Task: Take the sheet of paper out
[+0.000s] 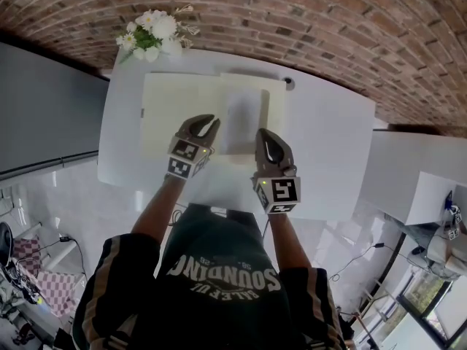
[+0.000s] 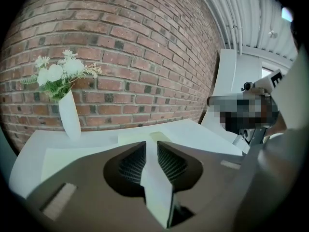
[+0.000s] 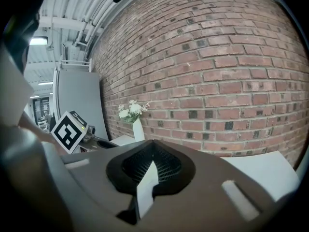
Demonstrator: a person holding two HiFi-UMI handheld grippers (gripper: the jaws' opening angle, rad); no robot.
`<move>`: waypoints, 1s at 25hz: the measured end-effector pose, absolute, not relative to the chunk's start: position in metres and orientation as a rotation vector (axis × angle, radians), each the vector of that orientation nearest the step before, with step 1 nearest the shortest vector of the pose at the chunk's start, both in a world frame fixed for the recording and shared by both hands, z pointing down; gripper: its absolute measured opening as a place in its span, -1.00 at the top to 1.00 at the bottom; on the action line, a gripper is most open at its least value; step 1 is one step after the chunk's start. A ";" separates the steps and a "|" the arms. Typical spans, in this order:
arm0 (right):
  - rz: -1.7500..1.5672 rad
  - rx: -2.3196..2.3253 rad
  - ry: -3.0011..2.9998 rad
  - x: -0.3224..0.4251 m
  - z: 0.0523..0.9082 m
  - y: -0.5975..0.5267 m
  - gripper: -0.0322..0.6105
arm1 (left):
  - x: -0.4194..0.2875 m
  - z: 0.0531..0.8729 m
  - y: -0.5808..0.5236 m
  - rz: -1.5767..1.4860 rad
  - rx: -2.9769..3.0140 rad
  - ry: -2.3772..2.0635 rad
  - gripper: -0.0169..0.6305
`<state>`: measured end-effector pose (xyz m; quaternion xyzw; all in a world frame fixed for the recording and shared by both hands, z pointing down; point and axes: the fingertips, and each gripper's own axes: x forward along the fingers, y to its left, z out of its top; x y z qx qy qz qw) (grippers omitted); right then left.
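At the far left a vase of flowers (image 1: 153, 33) stands on the white table (image 1: 328, 144). The left gripper (image 1: 208, 128) has its jaws narrowly apart, with the near edge of the sheet of paper (image 1: 241, 115) loose between them. The sheet is plain white and lies over a pale yellow folder (image 1: 175, 108) at mid-table. The right gripper (image 1: 264, 135) pinches its near edge.

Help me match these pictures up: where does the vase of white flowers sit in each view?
Head view: vase of flowers at top left, on the white table's far corner.
Left gripper view: left side, on the table.
Right gripper view: small, left of centre.
Shared landmark: the brick wall behind it.
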<state>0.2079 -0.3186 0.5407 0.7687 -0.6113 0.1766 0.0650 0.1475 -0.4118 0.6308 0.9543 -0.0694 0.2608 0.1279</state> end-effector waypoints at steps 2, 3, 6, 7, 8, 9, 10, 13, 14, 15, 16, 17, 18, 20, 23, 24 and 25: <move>0.562 2.313 -1.834 0.209 0.545 -0.318 0.92 | 0.150 0.637 -0.413 0.769 2.750 -0.205 0.64; 0.578 2.308 -1.828 0.210 0.548 -0.318 0.92 | 0.152 0.640 -0.414 0.773 2.733 -0.207 0.64; 0.582 2.313 -1.831 0.214 0.553 -0.319 0.92 | 0.156 0.652 -0.415 0.792 2.656 -0.199 0.57; 0.579 2.315 -1.832 0.216 0.554 -0.319 0.92 | 0.158 0.657 -0.415 0.800 2.630 -0.195 0.53; 0.581 2.316 -1.831 0.217 0.555 -0.320 0.92 | 0.159 0.662 -0.415 0.806 2.606 -0.192 0.52; 0.587 2.316 -1.829 0.218 0.557 -0.320 0.92 | 0.160 0.667 -0.415 0.814 2.583 -0.190 0.52; 0.594 2.316 -1.827 0.219 0.559 -0.320 0.92 | 0.161 0.672 -0.415 0.825 2.562 -0.188 0.52; 0.613 2.312 -1.825 0.222 0.564 -0.321 0.92 | 0.163 0.687 -0.415 0.872 2.508 -0.178 0.52; 0.618 2.310 -1.826 0.222 0.565 -0.321 0.92 | 0.164 0.692 -0.415 0.883 2.496 -0.173 0.52; 0.624 2.308 -1.826 0.223 0.566 -0.322 0.92 | 0.166 0.695 -0.415 0.889 2.486 -0.169 0.52; 0.630 2.306 -1.826 0.224 0.568 -0.322 0.92 | 0.167 0.699 -0.415 0.893 2.474 -0.166 0.52; 0.635 2.304 -1.825 0.225 0.569 -0.322 0.92 | 0.168 0.703 -0.415 0.898 2.456 -0.163 0.52; 0.641 2.301 -1.825 0.226 0.571 -0.323 0.92 | 0.169 0.708 -0.416 0.904 2.432 -0.162 0.52; 0.651 2.299 -1.824 0.228 0.574 -0.323 0.92 | 0.171 0.718 -0.416 0.915 2.378 -0.160 0.52; 0.668 2.300 -1.821 0.229 0.578 -0.324 0.92 | 0.173 0.734 -0.417 0.924 2.302 -0.163 0.53; 0.672 2.299 -1.819 0.230 0.579 -0.324 0.92 | 0.173 0.738 -0.417 0.926 2.284 -0.162 0.55; 0.677 2.298 -1.817 0.231 0.580 -0.323 0.92 | 0.174 0.743 -0.417 0.932 2.268 -0.159 0.55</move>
